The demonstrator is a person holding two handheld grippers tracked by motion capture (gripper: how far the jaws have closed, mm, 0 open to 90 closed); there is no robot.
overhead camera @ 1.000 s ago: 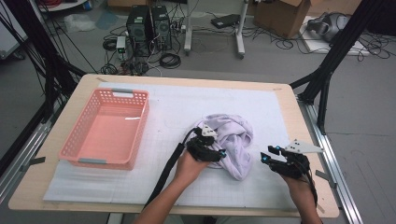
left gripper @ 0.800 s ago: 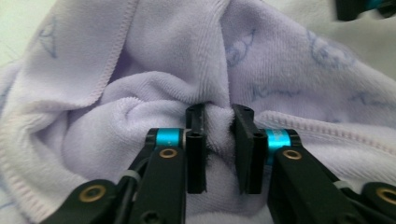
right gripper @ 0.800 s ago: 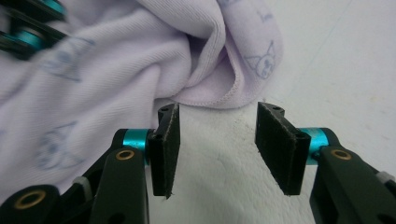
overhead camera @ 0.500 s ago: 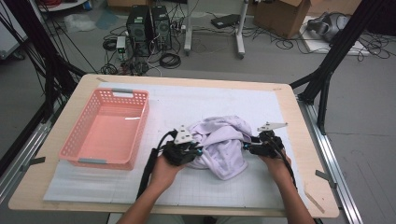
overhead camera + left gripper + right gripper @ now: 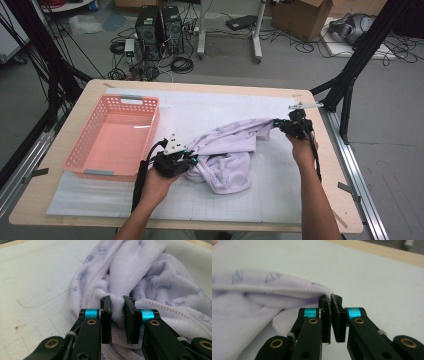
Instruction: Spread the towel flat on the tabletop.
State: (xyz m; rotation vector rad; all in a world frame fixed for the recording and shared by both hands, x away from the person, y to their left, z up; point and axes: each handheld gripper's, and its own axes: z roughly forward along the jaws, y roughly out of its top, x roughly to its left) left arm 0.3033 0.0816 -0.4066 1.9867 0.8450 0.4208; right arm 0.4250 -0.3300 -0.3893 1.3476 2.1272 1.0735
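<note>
Pinching a thick fold of the purple towel (image 5: 227,152), the left gripper (image 5: 117,315) is squeezing it tight. The right gripper (image 5: 331,303) has just been closing and is clamping the towel's thin corner. The towel is lying just right of the pink basket (image 5: 112,137) on the table (image 5: 60,200).

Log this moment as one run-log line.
left claw: shut on towel | right claw: shut on towel edge | towel: stretched between claws | basket: empty
</note>
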